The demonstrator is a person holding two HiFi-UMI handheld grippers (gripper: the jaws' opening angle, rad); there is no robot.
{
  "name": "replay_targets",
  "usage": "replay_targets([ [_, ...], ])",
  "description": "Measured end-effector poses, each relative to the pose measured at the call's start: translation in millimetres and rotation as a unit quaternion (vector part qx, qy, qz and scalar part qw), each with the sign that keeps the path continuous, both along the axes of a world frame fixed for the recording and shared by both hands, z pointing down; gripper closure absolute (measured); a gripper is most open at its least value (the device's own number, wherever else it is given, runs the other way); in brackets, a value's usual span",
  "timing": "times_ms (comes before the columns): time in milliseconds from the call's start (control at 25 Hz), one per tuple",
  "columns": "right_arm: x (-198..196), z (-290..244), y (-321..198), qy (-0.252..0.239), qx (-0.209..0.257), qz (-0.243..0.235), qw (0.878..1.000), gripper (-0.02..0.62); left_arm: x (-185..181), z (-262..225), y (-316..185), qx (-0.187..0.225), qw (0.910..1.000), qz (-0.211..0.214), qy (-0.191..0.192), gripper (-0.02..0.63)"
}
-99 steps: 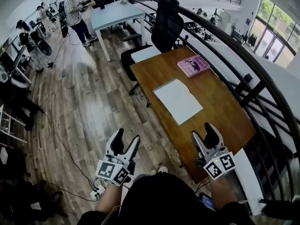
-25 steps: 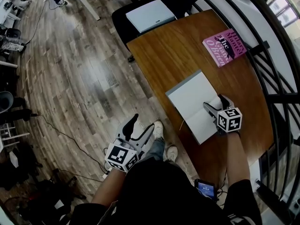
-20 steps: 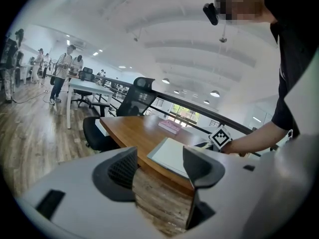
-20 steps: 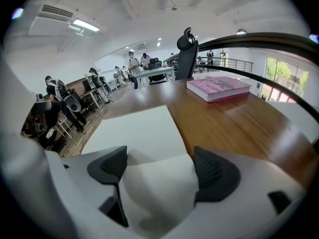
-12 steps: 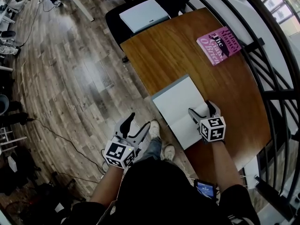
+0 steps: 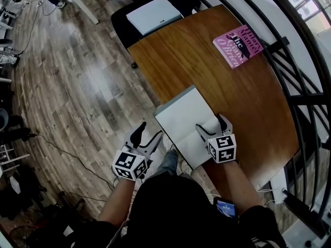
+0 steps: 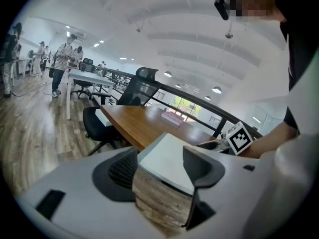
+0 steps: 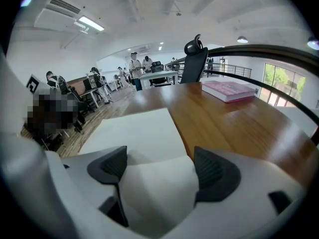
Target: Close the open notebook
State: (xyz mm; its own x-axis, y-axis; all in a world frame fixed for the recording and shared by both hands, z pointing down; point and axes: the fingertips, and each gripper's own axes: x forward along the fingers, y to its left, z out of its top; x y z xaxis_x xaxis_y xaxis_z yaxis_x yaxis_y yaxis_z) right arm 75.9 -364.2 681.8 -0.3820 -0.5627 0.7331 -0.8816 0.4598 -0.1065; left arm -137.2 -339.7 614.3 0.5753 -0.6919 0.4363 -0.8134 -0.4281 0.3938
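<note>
Finds the open notebook (image 6: pixel 183 120) lying at the near edge of the wooden table (image 6: pixel 207 71), well apart from the pink book (image 6: pixel 238 45) at the far side. Holds the right gripper (image 6: pixel 211 124) over the notebook's near page, jaws spread wide with white paper bulging up between them. Holds the left gripper (image 6: pixel 149 133) off the table above the floor (image 6: pixel 77 87), jaws apart and empty.

the open rectangular notebook with blank white pages and a thin grey cover edge (image 6: pixel 183 119) is lying on the brown wooden table (image 6: pixel 207 61), reaching its near edge and sitting askew to it. its far page is lying flat, while its near page is bulging upward between the parted jaws of the right gripper (image 6: pixel 211 123).
</note>
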Motion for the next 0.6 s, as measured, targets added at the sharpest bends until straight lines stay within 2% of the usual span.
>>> replay_targets([
  [280,-4,0,4,-0.004,-0.007,0.015,1.000,0.173,-7,55,-29,-0.072,0.9968,-0.017,0.031,0.314],
  [360,-4,0,4,-0.006,-0.006,0.015,1.000,0.173,-5,71,-40,-0.100,0.9928,-0.026,0.061,0.314],
  [480,-5,0,3,-0.006,-0.007,0.014,1.000,0.173,6,88,-49,-0.143,0.9822,-0.024,0.120,0.314],
  [600,-4,0,3,-0.008,-0.006,0.013,1.000,0.173,19,89,-53,-0.156,0.9745,-0.017,0.161,0.314],
])
